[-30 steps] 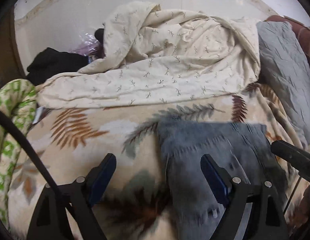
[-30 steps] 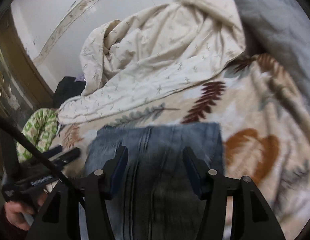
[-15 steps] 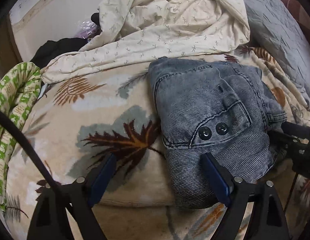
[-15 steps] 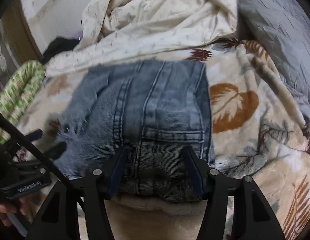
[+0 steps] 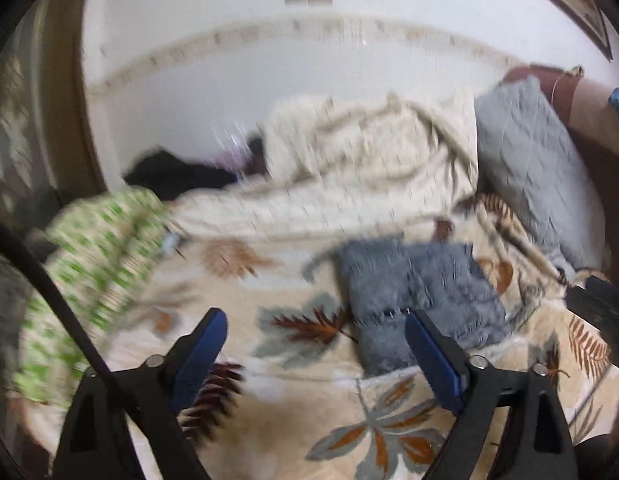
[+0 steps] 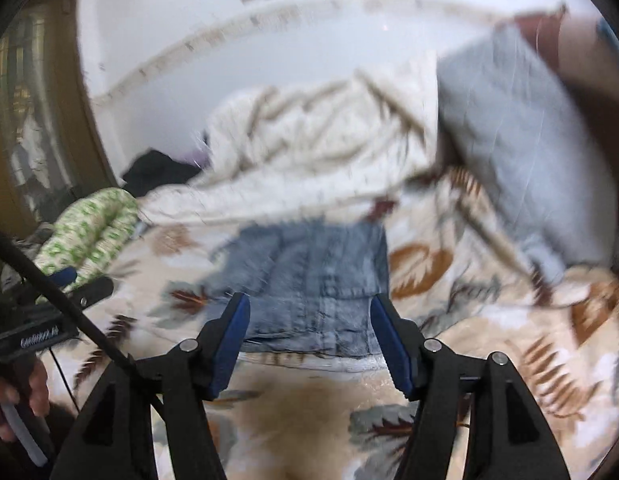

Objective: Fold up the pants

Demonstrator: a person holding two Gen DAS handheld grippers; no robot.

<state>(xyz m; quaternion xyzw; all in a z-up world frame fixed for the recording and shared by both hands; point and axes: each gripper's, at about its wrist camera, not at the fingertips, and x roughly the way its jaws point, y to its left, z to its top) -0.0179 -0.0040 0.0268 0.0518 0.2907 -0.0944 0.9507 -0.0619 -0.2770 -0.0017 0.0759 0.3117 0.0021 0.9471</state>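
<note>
The left gripper (image 5: 315, 346) is seen spread wide and empty above the leaf-patterned blanket (image 5: 269, 392), its blue pads (image 5: 431, 354) clear of any cloth. The right gripper (image 6: 309, 334) is likewise held apart with nothing between its fingers, raised over the near edge of the bed. Beyond both tools, the pants (image 6: 309, 276), a pair of blue-grey jeans, are shown lying on the blanket as a compact, roughly square bundle, apart from either gripper. In the left wrist view the pants (image 5: 419, 300) lie just right of centre, with layers stacked at the near edge. Both views are smeared by motion, so seams and the exact number of layers cannot be made out. The folding is judged to be essentially complete: no loose leg is seen trailing from the bundle, and nothing is gripped. At most, a squaring of the edges might be left. Behind the bundle, a crumpled cream quilt (image 5: 361, 176) is heaped, a grey pillow (image 5: 537, 168) is propped at the right, and a green-patterned cloth (image 6: 85, 236) lies at the left.
</note>
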